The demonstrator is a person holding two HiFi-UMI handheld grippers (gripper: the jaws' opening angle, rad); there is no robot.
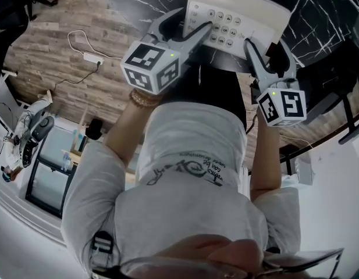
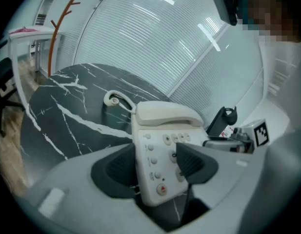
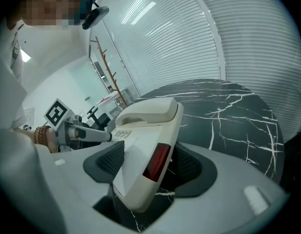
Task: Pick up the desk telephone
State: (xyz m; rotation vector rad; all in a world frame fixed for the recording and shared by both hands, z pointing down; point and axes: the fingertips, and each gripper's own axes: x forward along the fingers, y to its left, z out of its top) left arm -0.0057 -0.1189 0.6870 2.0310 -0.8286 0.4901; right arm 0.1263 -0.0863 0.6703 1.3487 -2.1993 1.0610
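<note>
The cream desk telephone [image 1: 237, 16] is held by both grippers over a round black marble table [image 1: 319, 10]. In the left gripper view the telephone [image 2: 162, 145] shows its keypad, with the handset [image 2: 167, 113] resting on top and a coiled cord [image 2: 116, 99] behind it. My left gripper [image 2: 157, 167] is shut on the phone's left near corner, a dark pad on either side. My right gripper [image 3: 148, 162] is shut on the right side of the telephone [image 3: 145, 130], by its red window. In the head view the left gripper [image 1: 188, 31] and the right gripper [image 1: 266, 54] flank the phone.
The marble top [image 2: 67, 111] stretches out behind the phone. An orange coat stand [image 2: 60, 28] and a small white table [image 2: 28, 33] stand beyond it by the blinds. On the wooden floor [image 1: 63, 57] lies a white power strip [image 1: 92, 57] with its cable.
</note>
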